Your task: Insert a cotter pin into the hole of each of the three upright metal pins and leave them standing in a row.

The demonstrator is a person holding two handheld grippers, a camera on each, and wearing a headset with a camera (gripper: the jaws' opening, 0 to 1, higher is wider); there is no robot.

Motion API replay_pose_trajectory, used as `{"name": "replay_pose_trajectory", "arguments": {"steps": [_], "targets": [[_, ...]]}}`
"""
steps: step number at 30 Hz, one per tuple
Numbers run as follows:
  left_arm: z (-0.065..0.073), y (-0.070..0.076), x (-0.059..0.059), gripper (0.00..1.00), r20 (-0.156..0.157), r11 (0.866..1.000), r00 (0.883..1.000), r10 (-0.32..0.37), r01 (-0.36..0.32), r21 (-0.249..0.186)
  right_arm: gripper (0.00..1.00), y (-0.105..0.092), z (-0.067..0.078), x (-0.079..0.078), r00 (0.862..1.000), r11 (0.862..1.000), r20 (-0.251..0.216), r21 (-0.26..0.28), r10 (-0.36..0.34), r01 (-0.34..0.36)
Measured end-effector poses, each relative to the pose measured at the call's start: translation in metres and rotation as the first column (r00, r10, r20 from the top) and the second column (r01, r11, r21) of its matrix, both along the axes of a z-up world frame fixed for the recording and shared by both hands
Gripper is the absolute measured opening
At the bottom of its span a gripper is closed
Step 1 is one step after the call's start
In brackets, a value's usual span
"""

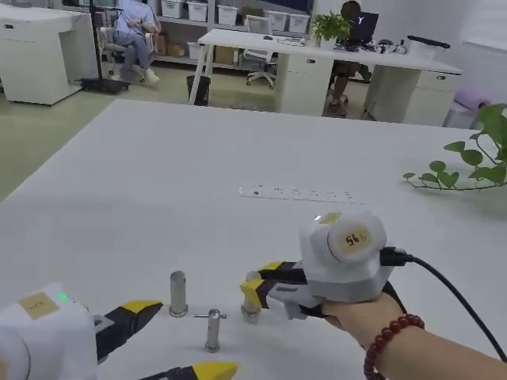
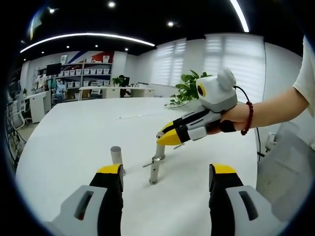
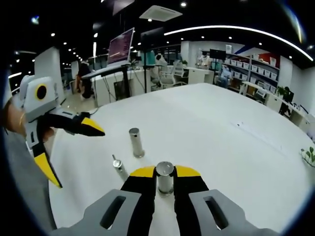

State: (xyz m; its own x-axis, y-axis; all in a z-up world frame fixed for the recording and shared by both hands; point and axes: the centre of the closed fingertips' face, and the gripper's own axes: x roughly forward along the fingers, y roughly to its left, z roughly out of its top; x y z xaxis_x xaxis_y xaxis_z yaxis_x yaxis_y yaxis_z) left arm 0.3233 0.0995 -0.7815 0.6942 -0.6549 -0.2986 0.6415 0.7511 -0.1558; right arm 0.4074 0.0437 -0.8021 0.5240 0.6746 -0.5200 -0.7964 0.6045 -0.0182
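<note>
- We are seeing the right gripper (image 1: 253, 291) clenching its 2 yellow-tipped jaws on the right pin (image 1: 252, 307), which is standing upright on the white table (image 1: 238, 150).
- In the right gripper view we are looking along the right gripper (image 3: 165, 172), and the right pin (image 3: 165, 179) is sitting pinched between the 2 jaw tips with its round top showing just above them.
- We are holding the left gripper (image 1: 178, 339) released, its jaws spread wide apart and touching nothing, low over the near edge of the table.
- In the left gripper view the left gripper (image 2: 167, 169) is framing the middle pin (image 2: 154, 172) between its spread jaws, well apart from both tips.
- The middle pin (image 1: 212, 331) is standing upright with 1 cotter pin (image 1: 210, 314) lying crosswise through it near the top.
- The left pin (image 1: 178, 294) is standing upright by itself, with nothing showing through it; we are finding it again in the right gripper view (image 3: 136, 142).
- The 3 pins are standing near one another in a loose row, the middle one a little nearer to us.
- A white power strip (image 1: 297, 192) is lying farther back on the table, and a green plant (image 1: 475, 154) is trailing in at the right edge.
- A hand wearing a red bead bracelet (image 1: 392, 340) is holding the right gripper.
</note>
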Motion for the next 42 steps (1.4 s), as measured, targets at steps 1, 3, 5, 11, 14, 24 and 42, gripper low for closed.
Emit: {"name": "replay_pose_trajectory", "arguments": {"steps": [1,3,5,11,14,24,42], "targets": [[0.001,0.000,-0.001,0.70,0.001,1.000,1.000,-0.002,0.002,0.001,0.13,-0.002,0.000,-0.003,1.000,1.000,-0.001,0.002,-0.010,0.010],[0.002,-0.001,-0.002,0.70,0.005,1.000,1.000,-0.005,0.005,0.001,0.13,-0.005,0.001,-0.007,1.000,1.000,-0.002,0.005,-0.020,0.020],[0.002,-0.001,-0.002,0.70,0.007,1.000,1.000,-0.007,0.007,0.001,0.13,-0.008,0.001,-0.012,0.999,0.999,-0.008,0.009,-0.037,0.038],[0.003,-0.002,-0.004,0.69,0.012,1.000,1.000,-0.014,0.014,0.003,0.13,-0.016,-0.003,-0.028,0.996,0.996,-0.018,0.001,-0.093,0.093],[0.003,-0.003,-0.006,0.69,0.012,1.000,1.000,-0.017,0.017,0.001,0.13,-0.017,-0.005,-0.036,0.994,0.995,-0.020,-0.001,-0.105,0.105],[0.004,-0.004,-0.009,0.68,0.020,1.000,1.000,-0.019,0.020,-0.007,0.13,-0.016,-0.012,-0.057,0.993,0.993,-0.028,-0.013,-0.118,0.118],[0.003,-0.008,-0.012,0.67,0.023,1.000,0.999,-0.029,0.029,-0.004,0.14,-0.012,-0.017,-0.070,0.992,0.992,-0.023,0.003,-0.125,0.125]]}}
